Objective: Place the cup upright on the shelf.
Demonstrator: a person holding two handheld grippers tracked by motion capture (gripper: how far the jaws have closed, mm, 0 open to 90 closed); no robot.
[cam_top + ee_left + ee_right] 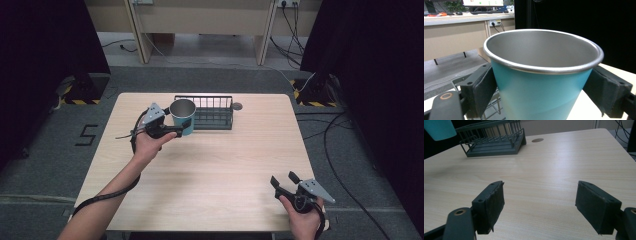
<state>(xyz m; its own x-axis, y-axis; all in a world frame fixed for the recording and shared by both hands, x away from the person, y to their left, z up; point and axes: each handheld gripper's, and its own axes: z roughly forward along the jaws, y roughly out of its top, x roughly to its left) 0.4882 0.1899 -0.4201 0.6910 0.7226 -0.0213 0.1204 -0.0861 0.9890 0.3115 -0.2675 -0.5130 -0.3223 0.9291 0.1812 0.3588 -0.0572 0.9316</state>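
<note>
Left tongs (186, 126) clamp teal metal-rimmed cup (182, 116), lifted beside dark wire rack (214, 113); placement likely pending. Right tongs (286, 180) agape, idle over wooden bench (220, 165).

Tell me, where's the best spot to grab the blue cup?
Grip the blue cup across its wall just below the metal rim, coming in from the side. It stands upright and widens toward the top, so pads there won't slide upward. The left hand-held gripper does exactly that now, one pad on each side of the cup, beside the wire rack.
</note>
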